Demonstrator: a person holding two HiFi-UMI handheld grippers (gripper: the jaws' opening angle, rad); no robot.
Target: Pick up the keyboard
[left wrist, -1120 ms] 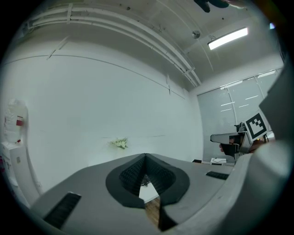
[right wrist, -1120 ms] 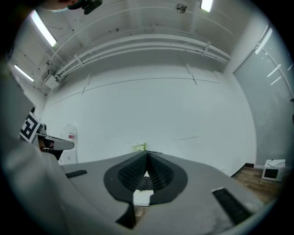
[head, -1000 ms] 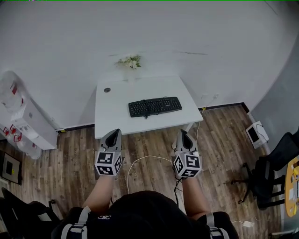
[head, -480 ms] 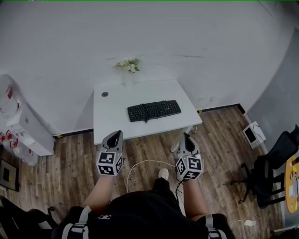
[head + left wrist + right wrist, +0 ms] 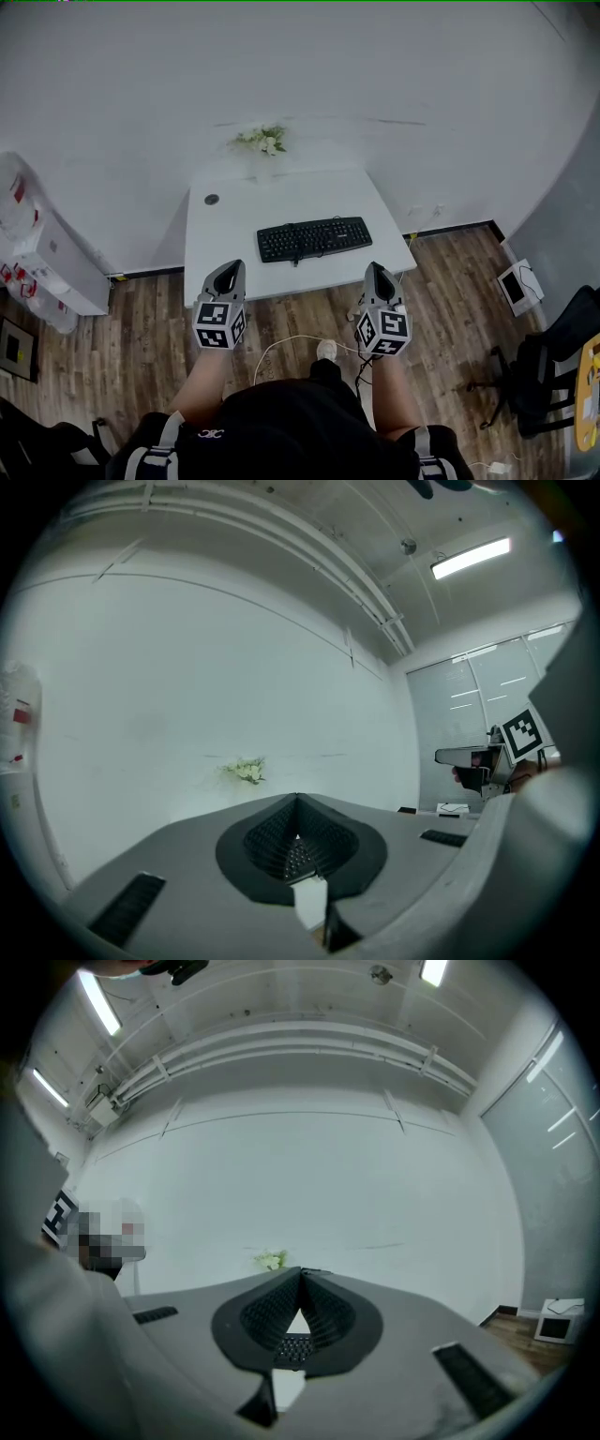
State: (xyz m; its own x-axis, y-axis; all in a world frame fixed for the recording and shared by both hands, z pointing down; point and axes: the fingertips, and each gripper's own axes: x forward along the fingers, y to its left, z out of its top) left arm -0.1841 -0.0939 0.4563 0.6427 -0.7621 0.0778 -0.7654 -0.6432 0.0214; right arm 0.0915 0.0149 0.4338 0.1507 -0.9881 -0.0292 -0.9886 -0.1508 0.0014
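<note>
Holding left tongs [image 5: 225,274] & right tongs [image 5: 376,274] fully closed, both empty, we're near white rectangular desk [image 5: 246,202] w/ black plastic keyboard [image 5: 314,238] on top, untouched.

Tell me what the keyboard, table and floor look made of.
Keyboard: probably plastic, matte black; rows of small dull keys with no glint.
Table: smooth white top, likely laminate or painted board; the colour is uniform and shows no grain.
Floor: wood-look planks, brown with grain streaks and seams; whether real wood, laminate or vinyl cannot be told.
</note>
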